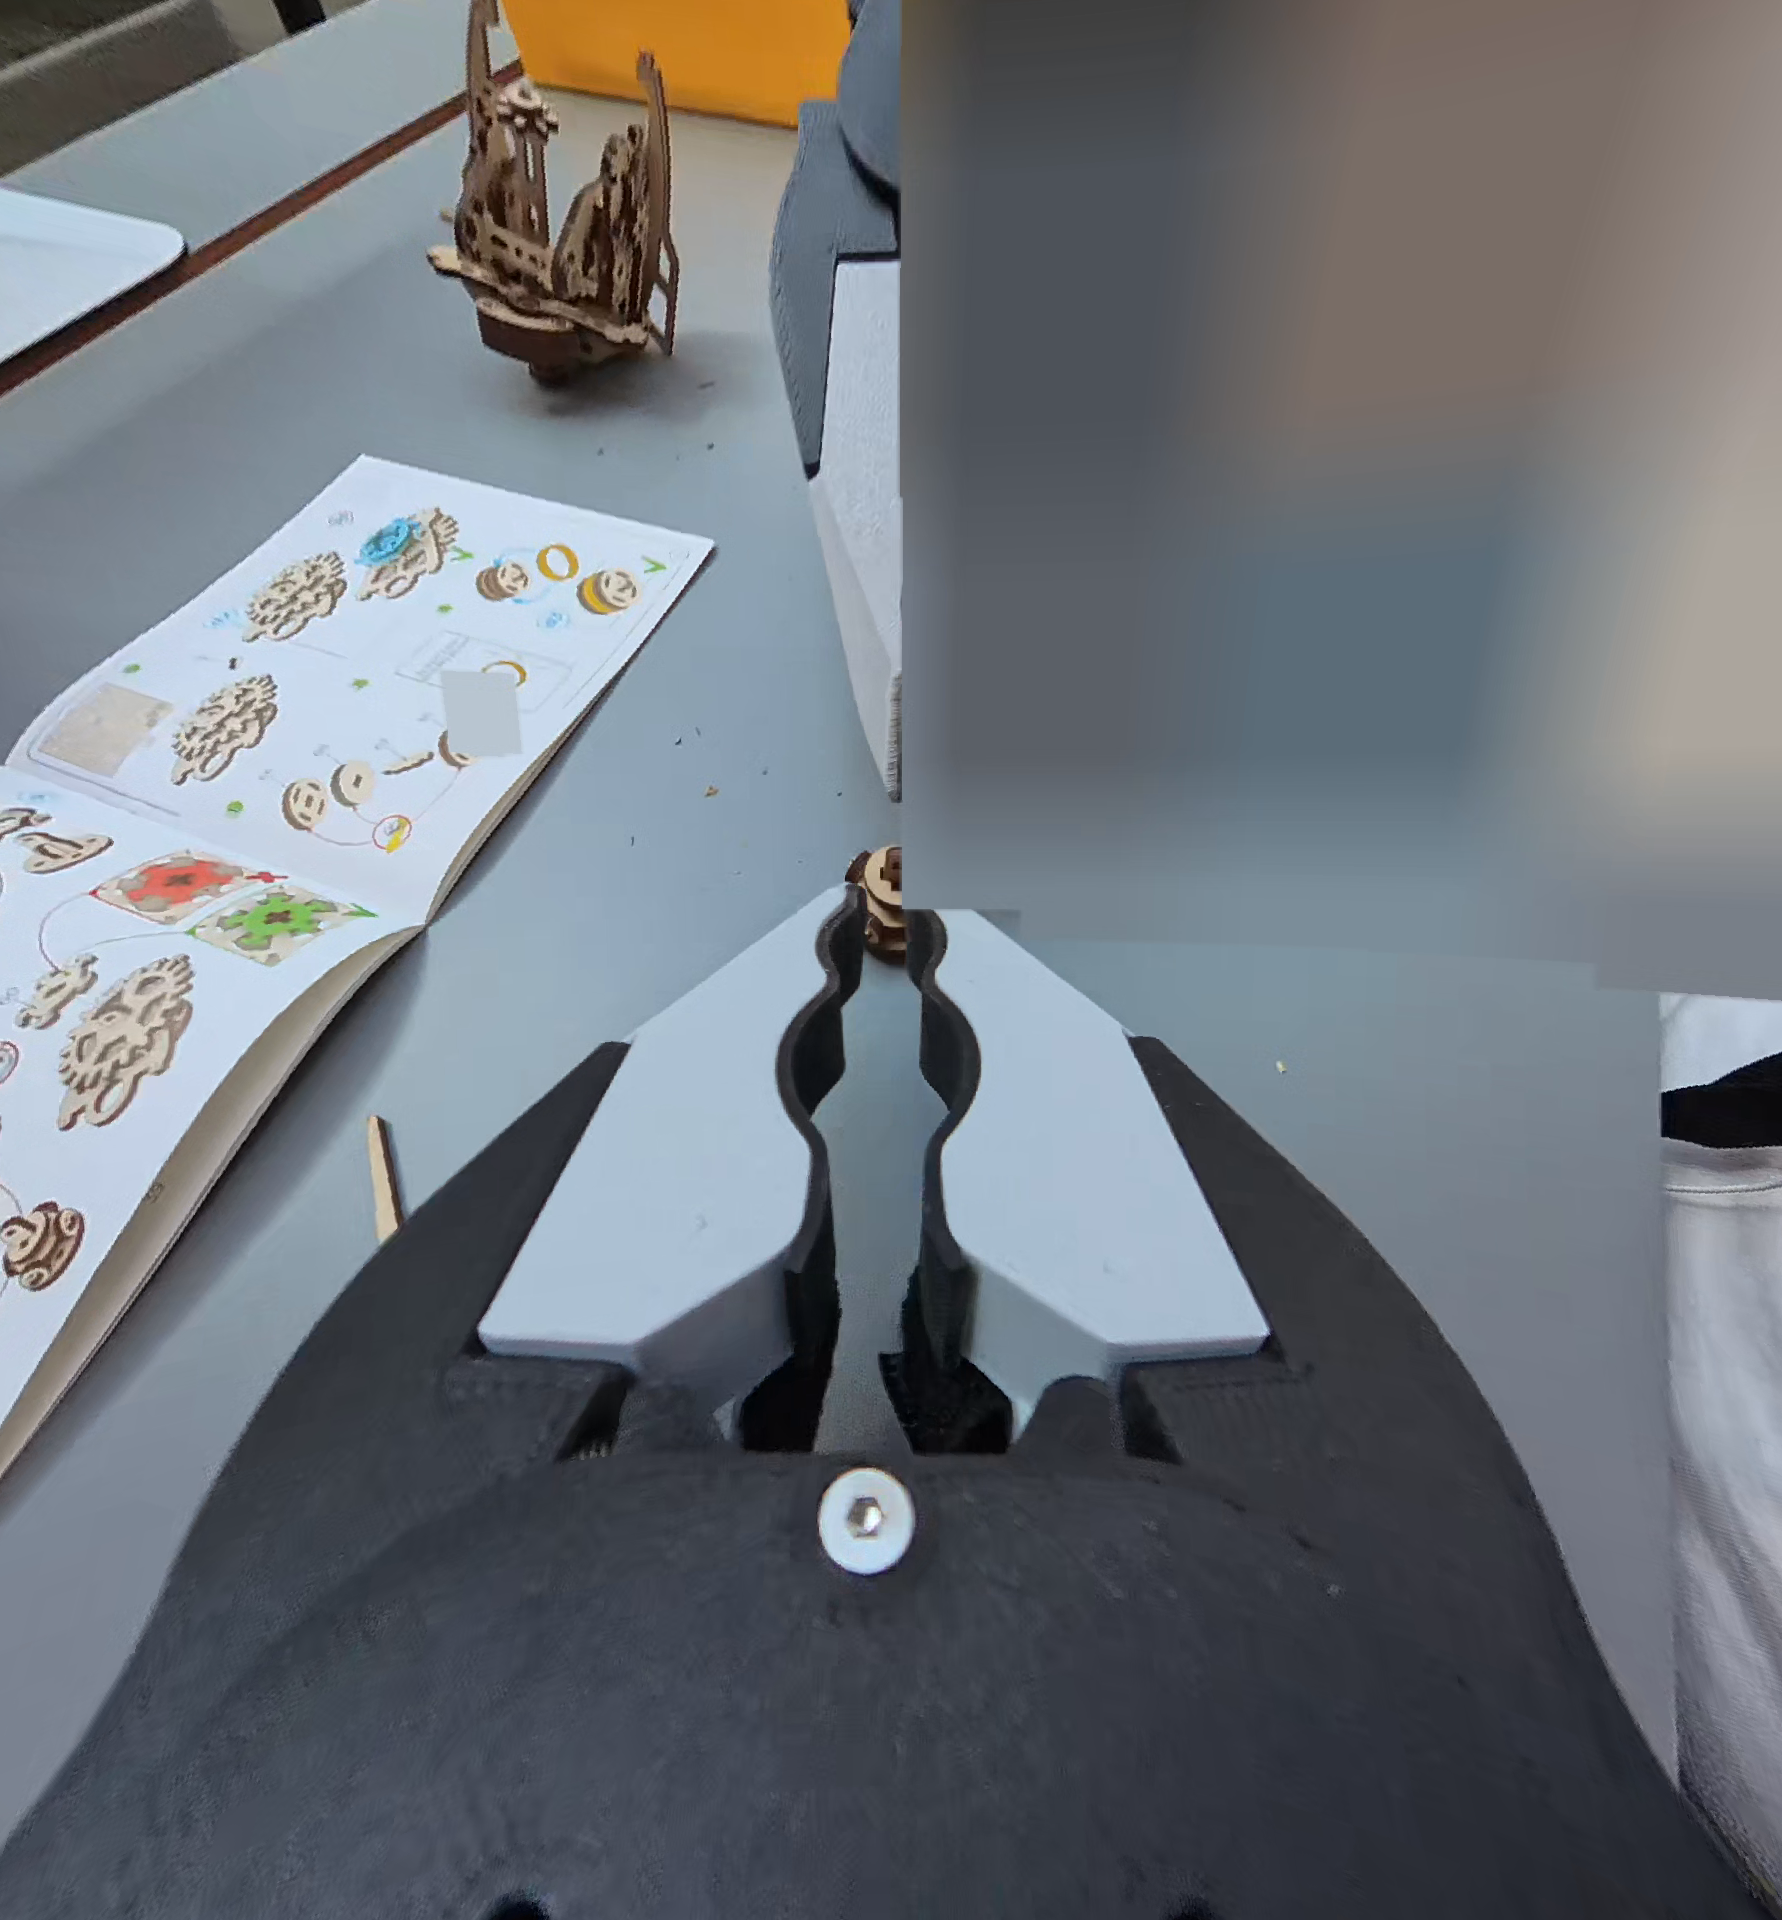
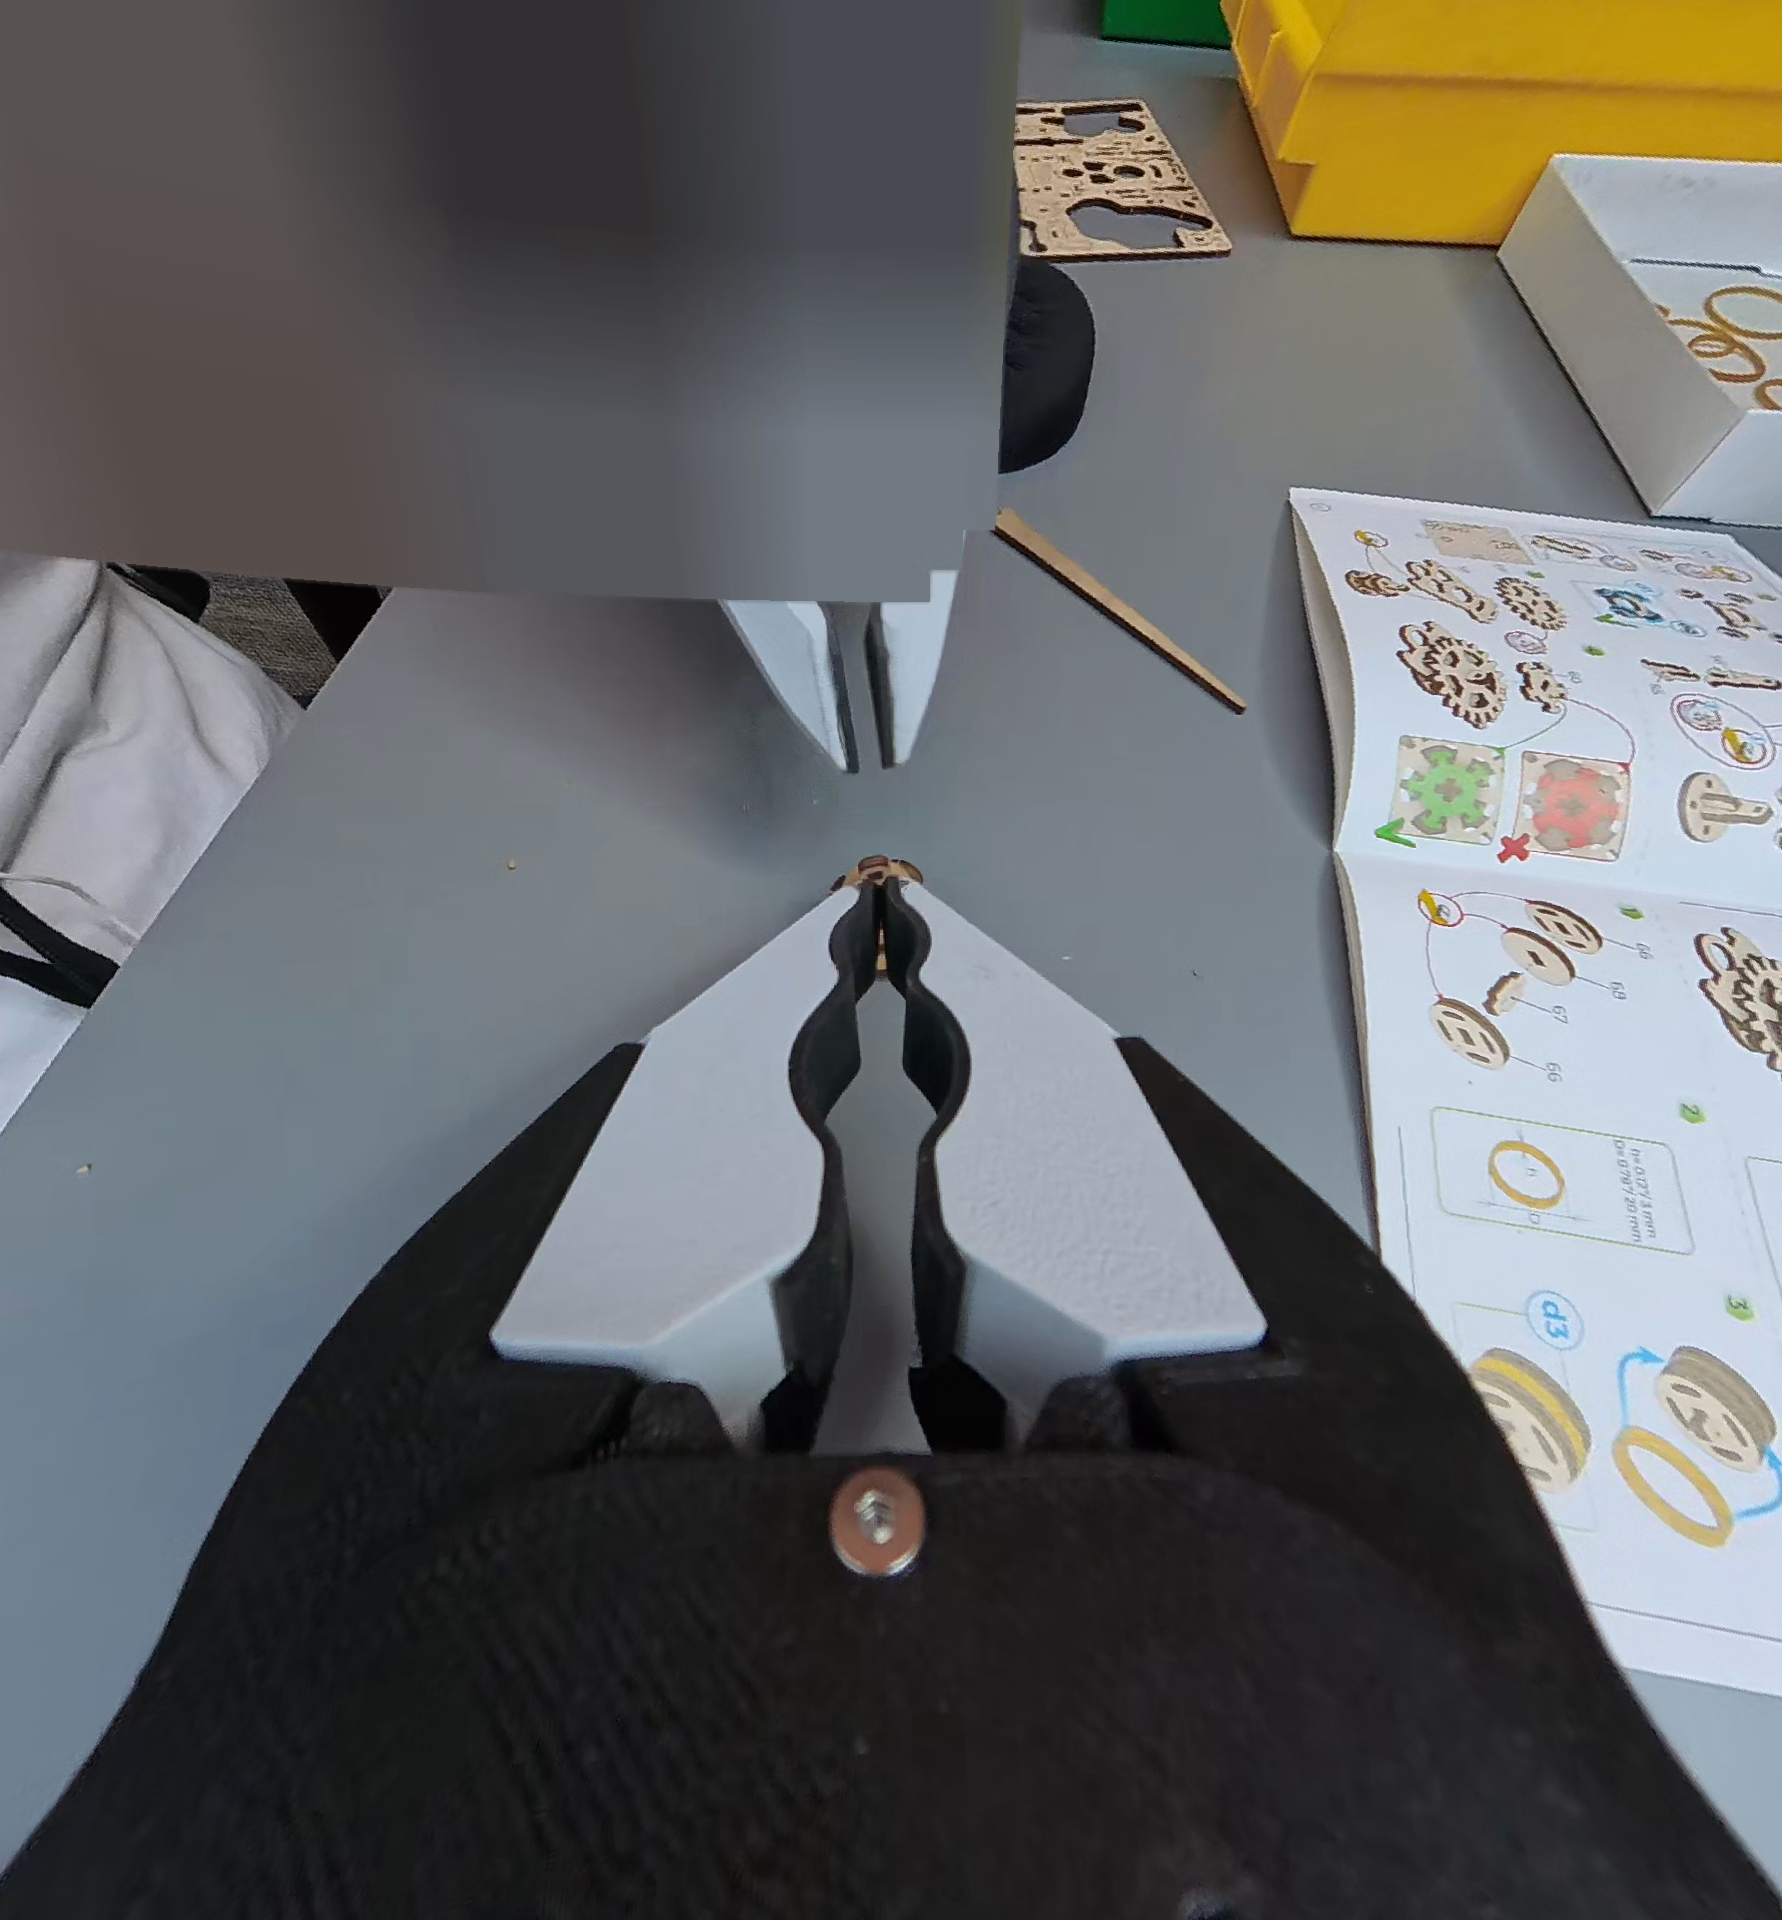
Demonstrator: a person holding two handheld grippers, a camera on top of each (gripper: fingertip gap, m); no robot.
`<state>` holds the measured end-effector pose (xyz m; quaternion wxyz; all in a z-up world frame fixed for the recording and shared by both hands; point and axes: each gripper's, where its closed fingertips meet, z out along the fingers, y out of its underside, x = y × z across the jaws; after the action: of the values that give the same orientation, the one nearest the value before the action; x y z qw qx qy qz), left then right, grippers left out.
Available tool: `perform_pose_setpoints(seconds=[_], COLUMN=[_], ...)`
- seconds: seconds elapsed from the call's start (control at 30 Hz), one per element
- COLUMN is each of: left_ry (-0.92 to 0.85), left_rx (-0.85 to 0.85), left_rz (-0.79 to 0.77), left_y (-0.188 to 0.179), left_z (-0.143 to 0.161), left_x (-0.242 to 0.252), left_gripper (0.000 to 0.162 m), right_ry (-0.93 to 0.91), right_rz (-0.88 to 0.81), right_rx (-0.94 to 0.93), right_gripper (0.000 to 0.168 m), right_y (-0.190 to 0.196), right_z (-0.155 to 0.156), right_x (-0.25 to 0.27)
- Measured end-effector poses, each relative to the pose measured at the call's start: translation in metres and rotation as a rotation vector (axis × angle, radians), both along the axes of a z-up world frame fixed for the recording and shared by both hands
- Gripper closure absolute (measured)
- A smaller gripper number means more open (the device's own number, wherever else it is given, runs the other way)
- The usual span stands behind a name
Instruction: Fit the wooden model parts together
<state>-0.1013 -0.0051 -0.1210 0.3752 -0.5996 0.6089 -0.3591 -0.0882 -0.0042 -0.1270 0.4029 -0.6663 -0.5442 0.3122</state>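
The flat grey surface (image 2: 451, 1039) carries an open white instruction booklet with coloured part drawings (image 1: 274, 790), lying left of the left gripper (image 1: 879, 920). Beyond the booklet stands a partly built brown wooden ship model (image 1: 565, 229). In the right wrist view a yellow plastic bin (image 2: 1510, 114), a white cardboard box holding wooden rings (image 2: 1697, 332), and a punched-out wooden parts sheet (image 2: 1115, 182) sit at the far side. The left gripper is clenched on a small round wooden gear piece (image 1: 882, 909) at its tips. The right gripper (image 2: 879, 914) pinches a thin flat wooden disc (image 2: 874, 871), its tips nearly touching.
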Motion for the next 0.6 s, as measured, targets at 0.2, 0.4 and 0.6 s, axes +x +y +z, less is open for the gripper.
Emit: perform_pose_setpoints(seconds=[0.2, 0.4, 0.6], left_ry=[0.009, 0.094, 0.070], left_rx=[-0.047, -0.021, -0.031], left_rz=[-0.036, -0.046, -0.042], left_y=[0.004, 0.004, 0.005], left_z=[0.002, -0.019, -0.014], left_x=[0.006, 0.011, 0.012], left_gripper=[0.162, 0.162, 0.162], right_ry=[-0.027, -0.052, -0.049], right_rz=[0.013, -0.002, 0.000], right_rx=[-0.032, -0.024, -0.015], right_gripper=[0.168, 0.168, 0.168], right_y=[0.000, 0.002, 0.002], right_z=[-0.007, -0.011, -0.010], right_x=[-0.005, -0.006, -0.006])
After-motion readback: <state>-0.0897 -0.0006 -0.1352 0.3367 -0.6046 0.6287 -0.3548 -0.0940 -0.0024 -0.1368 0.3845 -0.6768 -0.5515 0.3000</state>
